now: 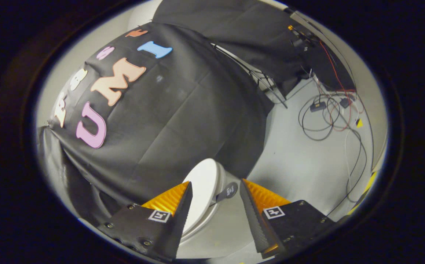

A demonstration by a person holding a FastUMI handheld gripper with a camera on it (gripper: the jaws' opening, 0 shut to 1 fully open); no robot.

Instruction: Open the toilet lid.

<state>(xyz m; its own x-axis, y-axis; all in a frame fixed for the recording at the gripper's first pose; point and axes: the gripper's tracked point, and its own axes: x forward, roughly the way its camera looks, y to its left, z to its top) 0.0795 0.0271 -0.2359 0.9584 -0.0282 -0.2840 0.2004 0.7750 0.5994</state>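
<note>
toilet lid point(202, 190) smooth glossy white, plastic-looking; gripper point(214, 200) jaws spread apart, black matt bodies with finely ribbed inner faces, orange ridged shiny pads on the backs; booth wall point(183, 110) black matt cloth, creased; floor point(300, 157) pale grey, smooth, slight sheen; cables point(326, 117) thin, black and red, rubbery

The toilet point(204, 194) stands on the floor point(296, 161) against the cloth wall point(168, 121), its lid point(202, 189) down. The gripper point(215, 190) hangs before it, fingers apart, the lid's rim between them. Cables point(326, 117) lie on the floor well right of the toilet.
</note>
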